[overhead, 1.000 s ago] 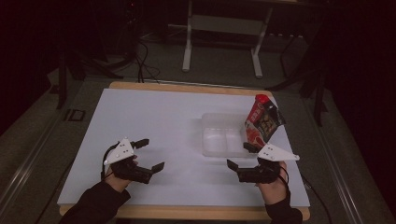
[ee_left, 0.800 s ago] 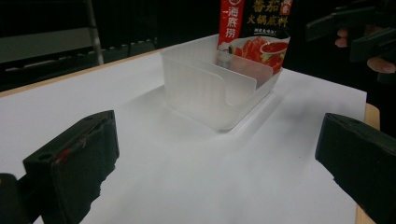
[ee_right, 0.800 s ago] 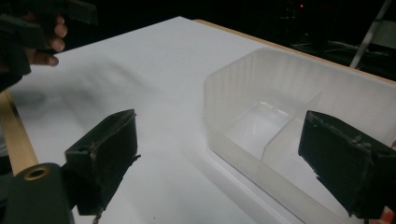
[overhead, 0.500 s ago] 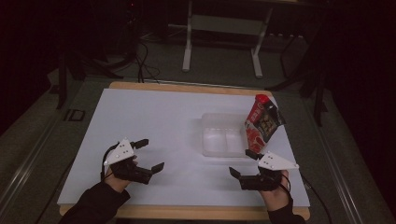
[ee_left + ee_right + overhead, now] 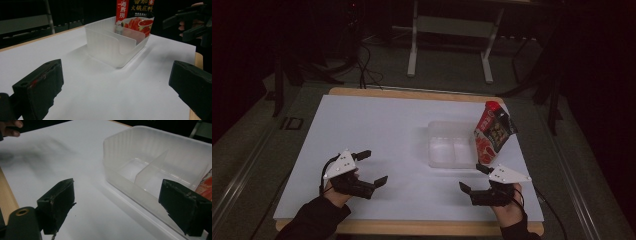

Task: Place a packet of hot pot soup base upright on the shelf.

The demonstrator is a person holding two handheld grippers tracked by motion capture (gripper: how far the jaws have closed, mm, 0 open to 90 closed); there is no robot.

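Both grippers rest low near the front edge of the white table [image 5: 377, 125], each with its jaws spread wide and nothing between them. The left gripper [image 5: 371, 168] sits at the near left, well apart from the clear plastic container [image 5: 451, 150], which stands right of centre and has a divider splitting it into two compartments. The right gripper [image 5: 471, 178] is near the container's front right corner. A red hotpot-base packet [image 5: 492, 132] stands upright at the container's right side.

The sauce packet [image 5: 135, 17] is cut off by the top edge (upper print lost); its base sits hidden behind the container [image 5: 112, 45] wall.
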